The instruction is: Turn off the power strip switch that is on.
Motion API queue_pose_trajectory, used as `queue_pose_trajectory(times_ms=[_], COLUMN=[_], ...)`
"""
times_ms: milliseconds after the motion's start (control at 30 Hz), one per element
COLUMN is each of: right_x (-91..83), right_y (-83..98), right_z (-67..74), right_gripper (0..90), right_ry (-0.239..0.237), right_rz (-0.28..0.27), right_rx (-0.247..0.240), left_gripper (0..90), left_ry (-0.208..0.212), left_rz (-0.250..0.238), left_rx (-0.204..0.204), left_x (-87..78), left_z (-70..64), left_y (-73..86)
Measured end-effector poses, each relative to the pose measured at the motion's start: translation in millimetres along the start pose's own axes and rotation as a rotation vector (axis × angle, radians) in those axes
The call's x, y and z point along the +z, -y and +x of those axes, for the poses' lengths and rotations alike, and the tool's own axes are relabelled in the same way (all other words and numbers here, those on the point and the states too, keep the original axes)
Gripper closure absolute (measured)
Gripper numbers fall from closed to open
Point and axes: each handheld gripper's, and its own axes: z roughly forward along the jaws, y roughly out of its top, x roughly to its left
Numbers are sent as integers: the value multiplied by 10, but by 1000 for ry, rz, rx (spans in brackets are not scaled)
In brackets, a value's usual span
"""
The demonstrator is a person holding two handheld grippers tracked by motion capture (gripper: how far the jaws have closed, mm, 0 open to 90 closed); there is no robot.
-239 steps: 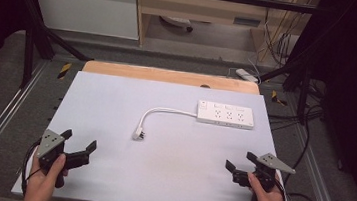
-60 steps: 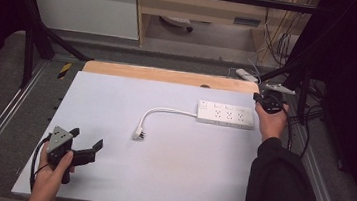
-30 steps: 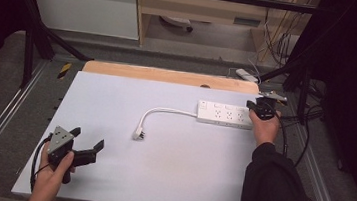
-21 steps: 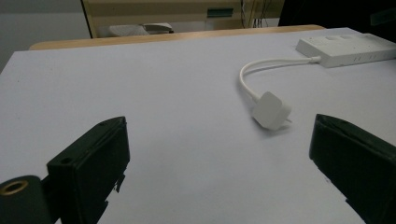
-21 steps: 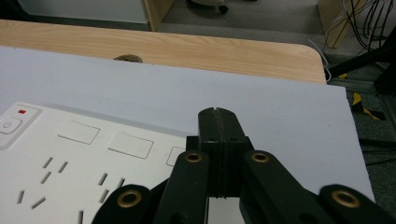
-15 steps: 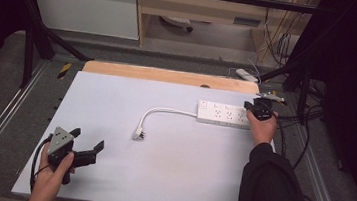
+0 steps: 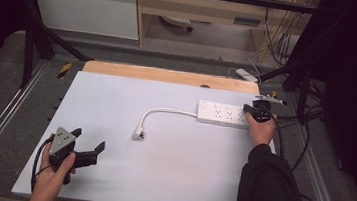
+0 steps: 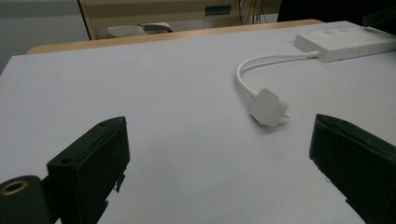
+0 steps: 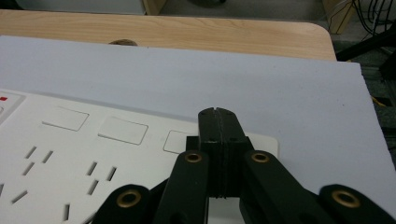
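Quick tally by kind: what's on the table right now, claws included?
Power strip: 1
Plug on the strip's white cord: 1
Claws: 2, left claw open, right claw shut over the strip's end
Total: 4

Left hand (image 7: 53, 173) low near the front edge, left gripper (image 7: 88, 147) with jaws wide apart, right arm in a dark sleeve (image 7: 265, 190) stretched far forward, right gripper (image 9: 218, 116) with jaws pressed tight together, tips pointing down
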Motion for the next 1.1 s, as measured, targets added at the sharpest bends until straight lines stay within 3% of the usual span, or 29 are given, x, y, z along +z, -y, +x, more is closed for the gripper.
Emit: queue_pose_trajectory(times_ms=[300, 1100], right_x=[12, 10], right_y=[2, 28], right_z=[5, 34], right_gripper=[900, 900], right_ry=[-1, 17], right_rz=[0, -14], right_rx=[12, -29], left_gripper=[49, 49], left_ry=[-2, -4], left_rz=[-2, -6], left_rx=[5, 0], left_x=[-4, -5], left_z=[12, 22], left_y=[-7, -15])
